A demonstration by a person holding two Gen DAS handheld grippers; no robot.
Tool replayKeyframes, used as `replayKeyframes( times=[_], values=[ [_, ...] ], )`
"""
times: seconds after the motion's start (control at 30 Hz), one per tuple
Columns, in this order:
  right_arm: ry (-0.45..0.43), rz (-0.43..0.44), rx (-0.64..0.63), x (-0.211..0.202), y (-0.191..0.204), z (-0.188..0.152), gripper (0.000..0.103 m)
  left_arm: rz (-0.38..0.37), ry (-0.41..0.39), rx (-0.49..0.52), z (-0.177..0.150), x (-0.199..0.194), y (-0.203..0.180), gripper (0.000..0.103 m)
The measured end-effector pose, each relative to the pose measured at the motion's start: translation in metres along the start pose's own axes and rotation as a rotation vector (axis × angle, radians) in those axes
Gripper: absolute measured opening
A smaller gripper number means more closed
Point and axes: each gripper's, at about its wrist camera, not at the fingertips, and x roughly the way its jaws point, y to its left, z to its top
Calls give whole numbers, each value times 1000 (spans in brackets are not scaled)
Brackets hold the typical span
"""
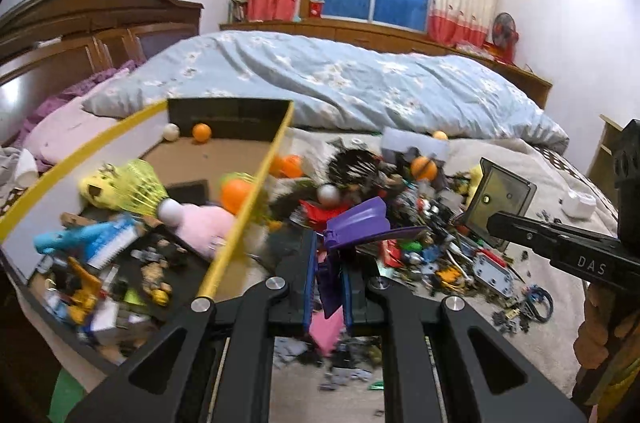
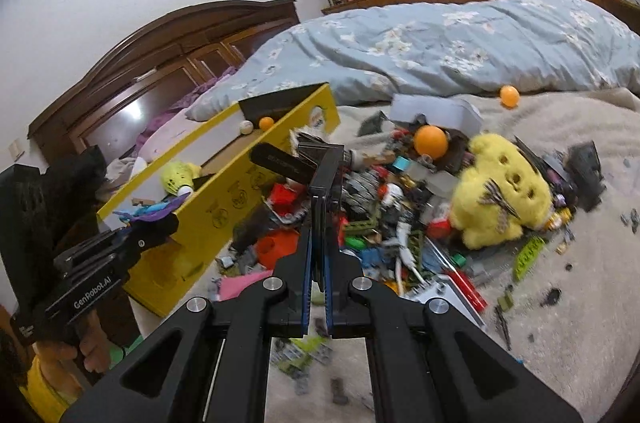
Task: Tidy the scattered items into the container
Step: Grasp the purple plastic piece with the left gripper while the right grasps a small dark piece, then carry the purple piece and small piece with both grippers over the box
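Observation:
My left gripper (image 1: 327, 255) is shut on a purple plastic toy (image 1: 356, 223) and holds it above the bed beside the yellow-rimmed box (image 1: 240, 223). It also shows in the right wrist view (image 2: 160, 219) at the box's near wall. My right gripper (image 2: 318, 227) is shut on a thin black flat box (image 2: 324, 179), also visible in the left wrist view (image 1: 500, 201). The yellow box (image 2: 224, 207) holds a shuttlecock (image 1: 140, 191), a pink plush (image 1: 204, 227), balls and small toys. A heap of scattered toys (image 2: 400, 219) lies on the blanket.
A yellow plush (image 2: 500, 191) and orange balls (image 2: 430, 141) lie in the heap. A rolled blue duvet (image 2: 440, 43) lies behind it, a wooden headboard (image 2: 160, 63) to the left. Small loose pieces dot the beige blanket (image 2: 560, 303) on the right.

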Motion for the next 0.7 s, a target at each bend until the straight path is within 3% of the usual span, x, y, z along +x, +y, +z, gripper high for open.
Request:
replayKeyframes(
  times=[0.3,0.7],
  values=[
    [-14,84,-94,20,55,24,5,122,-58,-3,15,-18,38,10],
    [34,180,-168,73,123,43,5,298,-53,-34,23,-15,107,10]
  ],
)
